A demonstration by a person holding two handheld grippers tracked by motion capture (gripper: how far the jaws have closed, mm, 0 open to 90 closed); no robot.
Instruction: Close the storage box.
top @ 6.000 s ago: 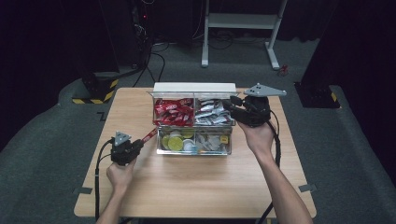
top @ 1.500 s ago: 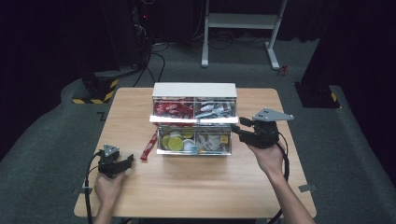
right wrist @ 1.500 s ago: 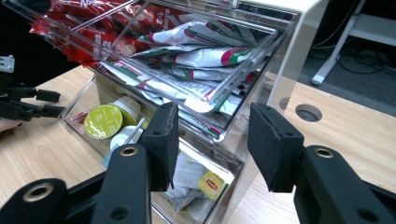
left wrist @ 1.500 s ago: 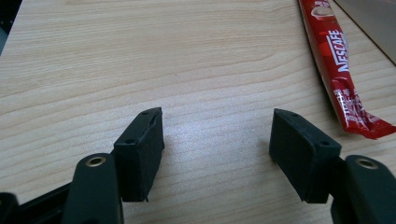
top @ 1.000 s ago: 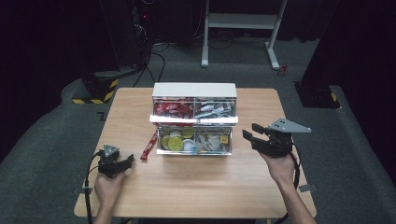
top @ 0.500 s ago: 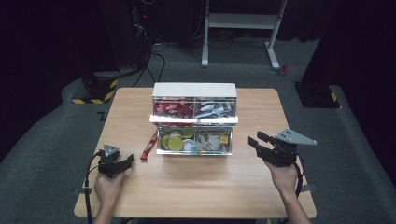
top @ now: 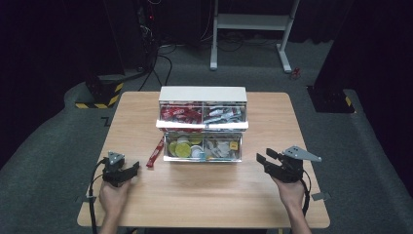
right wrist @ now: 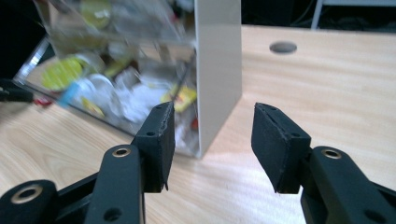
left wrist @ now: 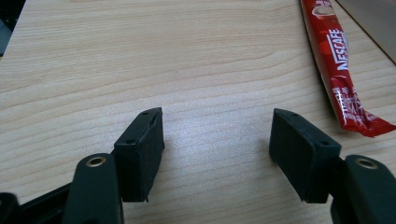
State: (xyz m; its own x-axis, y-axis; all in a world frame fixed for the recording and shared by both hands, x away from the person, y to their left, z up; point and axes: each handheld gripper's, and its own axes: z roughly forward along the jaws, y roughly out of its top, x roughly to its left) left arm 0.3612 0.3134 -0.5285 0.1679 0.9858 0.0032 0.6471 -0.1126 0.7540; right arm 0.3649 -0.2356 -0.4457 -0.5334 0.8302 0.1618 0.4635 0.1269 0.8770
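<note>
Drawer contents (right wrist: 116,88) blurred past telling; red sachet (left wrist: 338,65) cut by frame edge.

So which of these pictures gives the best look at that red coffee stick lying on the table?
The left gripper view: the red Nescafe stick lies close and sharp there, its lettering readable. The high view shows it small, left of the lower drawer. The right gripper view has a blurred red bit at its left edge, too unclear to identify.

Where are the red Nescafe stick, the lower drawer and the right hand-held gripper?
Nescafe stick (top: 156,151): high view, middle of the sachet.
lower drawer (top: 202,158): high view, front wall.
right hand-held gripper (top: 266,158): high view, between its fingertips.
</note>
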